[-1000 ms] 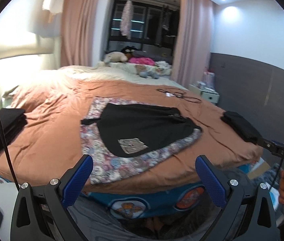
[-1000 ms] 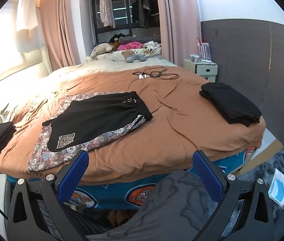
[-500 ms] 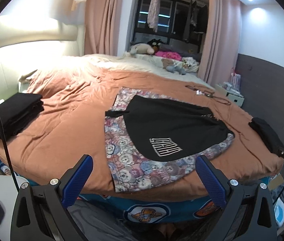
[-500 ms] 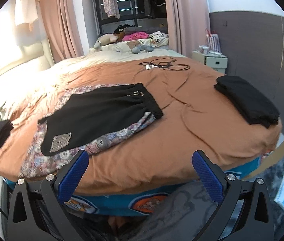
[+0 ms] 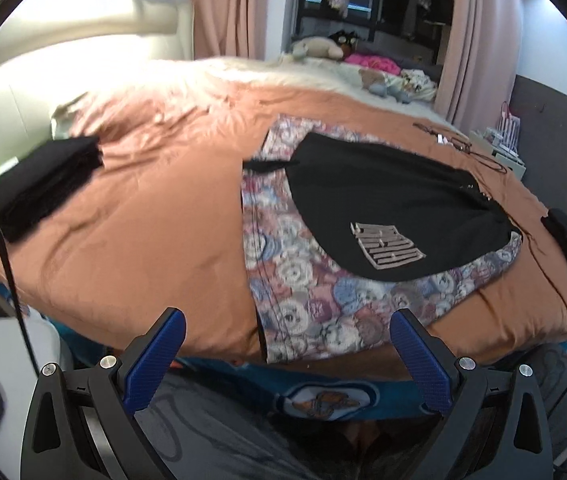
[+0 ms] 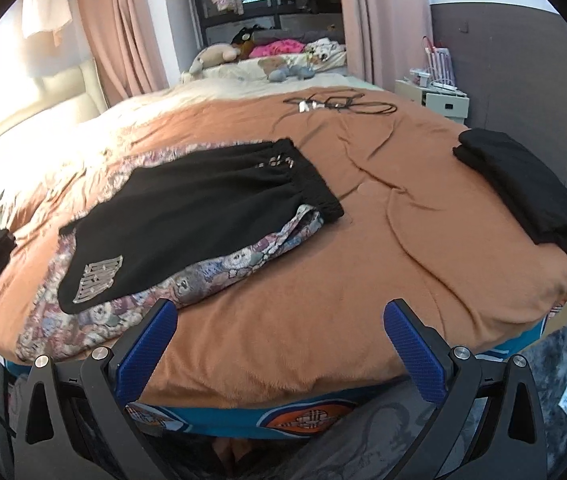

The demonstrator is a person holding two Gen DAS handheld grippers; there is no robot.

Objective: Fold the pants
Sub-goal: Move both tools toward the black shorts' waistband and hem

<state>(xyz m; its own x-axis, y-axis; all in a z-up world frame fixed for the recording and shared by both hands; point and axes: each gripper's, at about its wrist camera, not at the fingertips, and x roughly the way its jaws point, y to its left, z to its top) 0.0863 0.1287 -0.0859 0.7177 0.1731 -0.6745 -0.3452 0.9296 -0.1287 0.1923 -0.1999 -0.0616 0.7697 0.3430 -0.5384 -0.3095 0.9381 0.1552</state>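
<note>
Pants, black soft cloth with a pale printed patch [image 5: 387,204], lie limp on my bed [image 6: 323,320]; both my grippers' fingers [image 5: 155,360] gape wide, so I'd pinch the waistband corners.

The shorts [image 6: 187,216] lie on a patterned cloth [image 6: 219,268], perhaps another pair of pants, mid-bed [image 6: 363,280]. Folded stacks sit at the left [image 5: 43,184] and right [image 6: 523,192] edges; cables [image 6: 339,104] and stuffed toys [image 6: 219,56] lie behind.
</note>
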